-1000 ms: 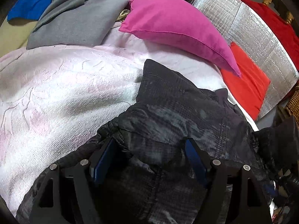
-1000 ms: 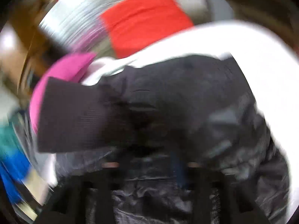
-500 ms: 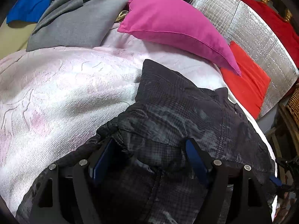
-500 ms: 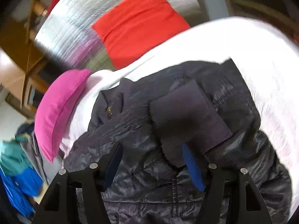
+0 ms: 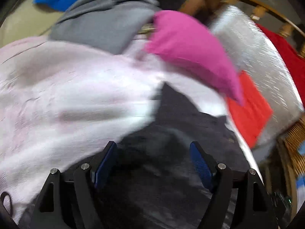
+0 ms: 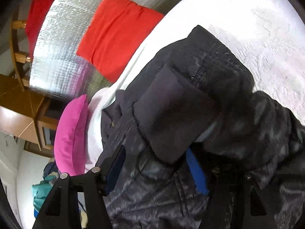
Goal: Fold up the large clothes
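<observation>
left gripper (image 5: 153, 155) fingers spread | dark jacket (image 5: 171, 171) between, on pale bedspread (image 5: 66, 95) | blurred

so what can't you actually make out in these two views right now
- Left wrist view: motion blur smears the dark jacket; whether the left gripper touches it is unclear.
- Right wrist view: the knit cuff hides the closing right gripper pads' contact.
- Jacket's lower part: cut off by both frames' bottom edges.

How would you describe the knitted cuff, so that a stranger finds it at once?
Start from the pale bedspread and find the dark padded jacket lying on it. The knitted cuff is the flat band at its sleeve end, just ahead of the right hand-held gripper. It is matt and ribbed, while the jacket's shell is shiny.
</observation>
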Demonstrator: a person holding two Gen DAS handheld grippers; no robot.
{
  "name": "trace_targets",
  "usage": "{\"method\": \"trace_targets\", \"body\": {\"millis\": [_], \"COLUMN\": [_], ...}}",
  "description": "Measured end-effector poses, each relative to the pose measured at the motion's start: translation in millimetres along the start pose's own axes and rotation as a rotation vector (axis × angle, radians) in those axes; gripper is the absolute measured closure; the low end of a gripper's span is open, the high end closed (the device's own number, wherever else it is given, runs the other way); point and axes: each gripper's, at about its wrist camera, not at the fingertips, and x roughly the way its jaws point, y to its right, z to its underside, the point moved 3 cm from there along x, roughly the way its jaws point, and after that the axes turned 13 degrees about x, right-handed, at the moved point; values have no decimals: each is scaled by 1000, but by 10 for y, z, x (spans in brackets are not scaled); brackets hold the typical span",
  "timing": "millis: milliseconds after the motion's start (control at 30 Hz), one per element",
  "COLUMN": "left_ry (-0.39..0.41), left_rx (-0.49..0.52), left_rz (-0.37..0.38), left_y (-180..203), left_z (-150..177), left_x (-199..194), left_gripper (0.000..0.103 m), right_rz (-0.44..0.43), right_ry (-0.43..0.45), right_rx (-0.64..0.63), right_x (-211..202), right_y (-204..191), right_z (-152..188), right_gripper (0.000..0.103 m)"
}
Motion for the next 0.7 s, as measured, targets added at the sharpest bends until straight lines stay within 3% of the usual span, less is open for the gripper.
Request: {"method": "trace_targets", "body": {"millis": [33,100,167,267,367,433,533,600,700], "left_ry": [3,19,41,68,52,22,-21,-38,-45], "left_rx": [-33,-113,-177,-206,-132,-76,2,3,10], "left_rz": [-31,-104,-128,-97,-14,22,53,52,29], "left_y": [-90,-307,-454,-462,-295,-172,-74,-94,-135], "left_z": [-6,-31,-52,-85,-144,-154,-157,-154,-161], "left_x": [-1,-54,-132,-207,-152,-63,57,105,166], "left_gripper": [25,25,25,25,25,24,24,24,24], "right_rz": [43,62,42,-33,-44,33,167,155,131], "right_ry": [11,32,93,188,271,235,128,105,110], "right_rx": [-29,-113,-238,-366,-457,-490,-392,-334,-347], "right_x": [20,-24,-235,-668,-975,-801,-328,-196,-242], "right_y": [-31,-165,-421,-777,-836,-701,-166,97,66], "right_z": [-4,18,118,297,451,490,387,334,349], "right_gripper": [90,91,91,91,91,91,91,91,91]}}
